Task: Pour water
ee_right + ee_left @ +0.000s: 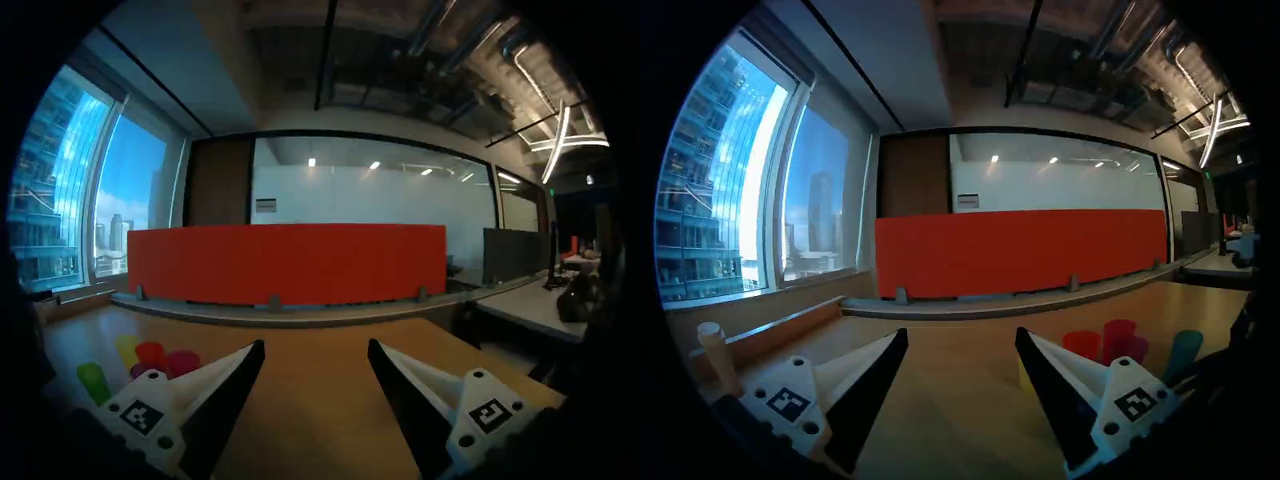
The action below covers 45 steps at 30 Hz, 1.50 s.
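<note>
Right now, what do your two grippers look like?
The left gripper and right gripper look alike: each has two pointed, wedge-shaped fingers, black on the inner faces and white outside, with a square black-and-white marker on each.

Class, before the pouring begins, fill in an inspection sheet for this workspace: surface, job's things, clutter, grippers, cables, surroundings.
Surface: light wooden tabletop, smooth, no spills seen.
Job's things: group of red, pink, yellow and green plastic cups, standing close together; contents cannot be told.
Clutter: tan wooden peg with a pale cap, on the window side.
Grippers: left gripper open, holding nothing; right gripper open, holding nothing.
Cables: nothing seen.
Surroundings: orange-red divider panel, tall glass windows, exposed ceiling pipes.
</note>
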Tool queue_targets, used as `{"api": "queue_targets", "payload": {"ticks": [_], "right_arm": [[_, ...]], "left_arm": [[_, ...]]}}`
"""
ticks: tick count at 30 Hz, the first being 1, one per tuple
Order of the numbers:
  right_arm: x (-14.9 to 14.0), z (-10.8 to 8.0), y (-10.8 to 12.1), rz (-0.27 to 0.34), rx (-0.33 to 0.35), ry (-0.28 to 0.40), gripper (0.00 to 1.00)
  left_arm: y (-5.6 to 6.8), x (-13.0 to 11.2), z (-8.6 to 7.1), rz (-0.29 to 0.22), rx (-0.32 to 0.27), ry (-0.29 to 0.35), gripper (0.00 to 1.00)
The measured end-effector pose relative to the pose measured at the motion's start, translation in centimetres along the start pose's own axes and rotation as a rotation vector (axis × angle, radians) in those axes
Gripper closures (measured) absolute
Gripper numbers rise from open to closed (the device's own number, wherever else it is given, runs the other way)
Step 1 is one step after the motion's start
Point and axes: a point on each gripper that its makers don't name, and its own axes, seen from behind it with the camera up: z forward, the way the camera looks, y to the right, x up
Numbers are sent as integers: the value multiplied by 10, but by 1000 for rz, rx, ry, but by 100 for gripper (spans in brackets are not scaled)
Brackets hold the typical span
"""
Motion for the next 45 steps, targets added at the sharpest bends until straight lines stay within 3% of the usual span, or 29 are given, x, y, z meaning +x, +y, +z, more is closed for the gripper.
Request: {"api": "queue_targets", "payload": {"ticks": [17, 45], "right_arm": [[0, -2, -8, -19, 3, -1, 0], [6, -6, -2, -20, 0, 12, 0]], "left_arm": [[-1, -34, 1, -35, 12, -20, 0], [7, -51, 7, -53, -1, -35, 0]]}}
